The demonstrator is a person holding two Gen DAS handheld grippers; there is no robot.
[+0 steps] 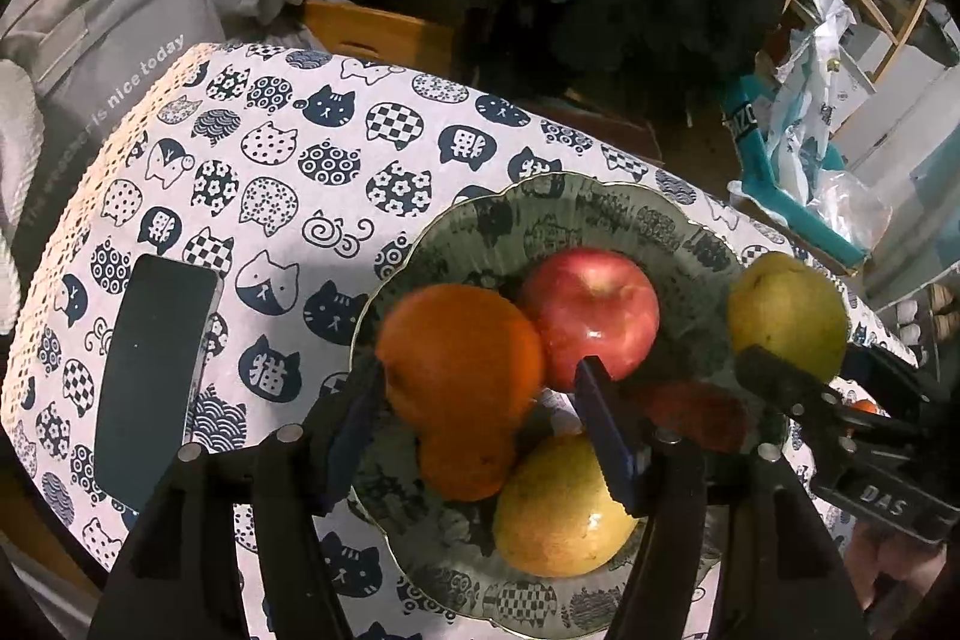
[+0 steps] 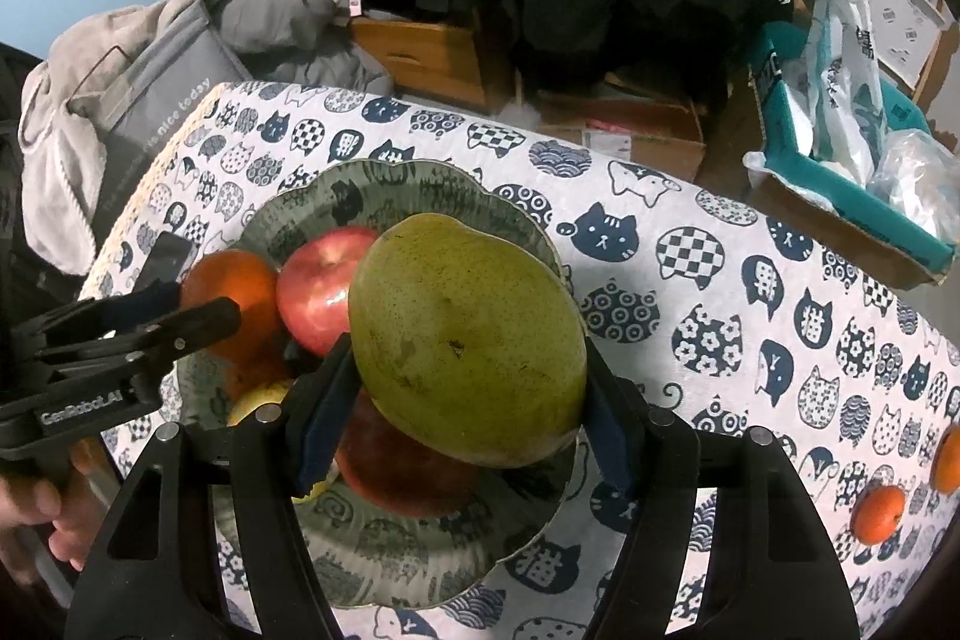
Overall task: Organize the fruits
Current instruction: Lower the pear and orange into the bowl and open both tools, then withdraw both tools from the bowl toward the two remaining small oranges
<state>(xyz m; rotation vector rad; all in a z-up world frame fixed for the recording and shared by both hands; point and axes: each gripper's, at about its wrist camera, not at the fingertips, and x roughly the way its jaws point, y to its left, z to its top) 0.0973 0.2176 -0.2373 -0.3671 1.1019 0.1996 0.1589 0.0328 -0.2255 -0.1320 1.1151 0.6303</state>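
Observation:
A grey-green patterned plate (image 1: pixel 654 220) sits on the cat-print tablecloth and holds a red apple (image 1: pixel 591 313), a smaller orange (image 1: pixel 468 466), a yellow-green fruit (image 1: pixel 558 508) and a darker red fruit (image 1: pixel 696 415). My left gripper (image 1: pixel 474 388) is shut on a large orange (image 1: pixel 459 352) just above the plate. My right gripper (image 2: pixel 465 382) is shut on a green pear (image 2: pixel 468 340) and holds it above the plate (image 2: pixel 384 187). The pear also shows in the left wrist view (image 1: pixel 786 313).
A dark phone (image 1: pixel 153 382) lies on the cloth left of the plate. Two small oranges (image 2: pixel 879 514) lie on the cloth at the right edge. A grey bag (image 2: pixel 150 112), a teal box (image 2: pixel 840 196) and wooden furniture stand beyond the table.

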